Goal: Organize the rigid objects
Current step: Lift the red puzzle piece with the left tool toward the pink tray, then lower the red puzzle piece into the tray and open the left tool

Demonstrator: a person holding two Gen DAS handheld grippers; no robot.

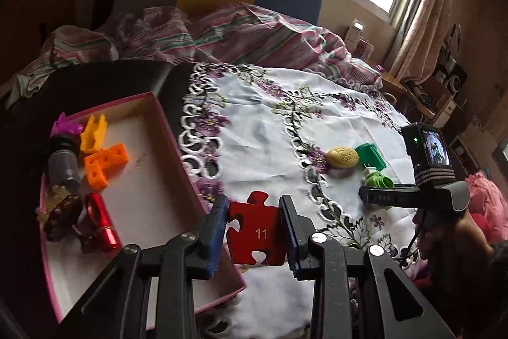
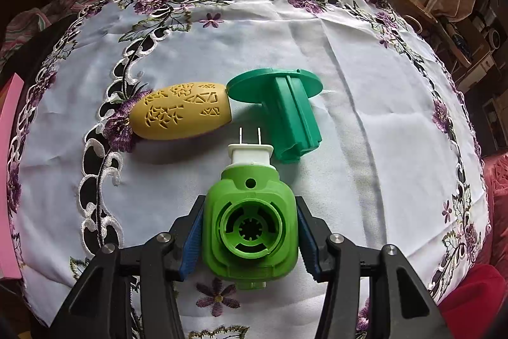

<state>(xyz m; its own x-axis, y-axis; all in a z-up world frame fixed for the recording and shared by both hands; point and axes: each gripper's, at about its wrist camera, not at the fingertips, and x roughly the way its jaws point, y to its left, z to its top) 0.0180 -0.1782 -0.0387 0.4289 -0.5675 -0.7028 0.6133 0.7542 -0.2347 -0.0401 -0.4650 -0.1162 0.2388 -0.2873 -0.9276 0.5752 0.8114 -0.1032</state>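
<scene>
My left gripper (image 1: 254, 207) is shut on a red puzzle piece (image 1: 256, 232) marked 11, held above the tablecloth beside the near right wall of a pink-rimmed box (image 1: 177, 145). In the box lie orange blocks (image 1: 106, 162), a yellow piece (image 1: 92, 134), a red cylinder (image 1: 103, 223) and a dark bottle (image 1: 63, 166). My right gripper (image 2: 250, 202) is shut on a light green plug-in device (image 2: 250, 227) with a white two-pin plug. Just beyond it lie a yellow perforated oval (image 2: 181, 110) and a dark green spool-shaped part (image 2: 285, 110) on the white embroidered cloth (image 2: 365, 84).
The right gripper body and its camera (image 1: 427, 148) show at the right of the left wrist view. A bed with striped bedding (image 1: 241, 30) lies behind the table. Shelves with clutter (image 1: 444, 91) stand at the far right under a window.
</scene>
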